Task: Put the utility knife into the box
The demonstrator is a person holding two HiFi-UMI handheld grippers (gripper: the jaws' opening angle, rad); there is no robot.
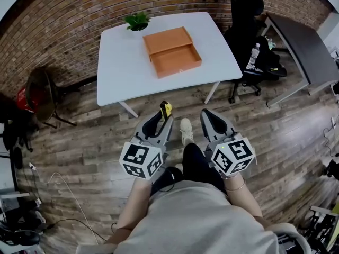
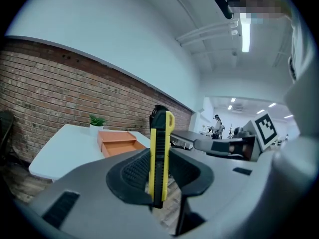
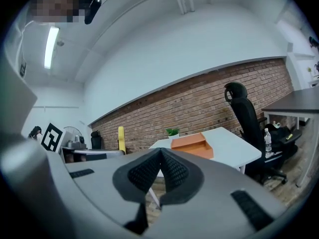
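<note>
A yellow and black utility knife (image 2: 159, 156) stands upright between the jaws of my left gripper (image 2: 158, 176), which is shut on it. In the head view the knife (image 1: 166, 109) pokes out of the left gripper (image 1: 160, 118) above the wooden floor, short of the table. My right gripper (image 1: 207, 116) is shut with nothing in it; its pads (image 3: 160, 169) meet. The open orange box (image 1: 172, 51) lies on the white table (image 1: 116, 62), well ahead of both grippers. From the right gripper view the box (image 3: 192, 145) and the knife (image 3: 121, 138) show.
A small green plant (image 1: 137, 20) sits at the table's far edge. A black office chair (image 1: 249, 25) and a dark desk (image 1: 307, 46) stand to the right. A fan (image 1: 39, 89) stands at the left, before the brick wall. My shoe (image 1: 186, 130) is between the grippers.
</note>
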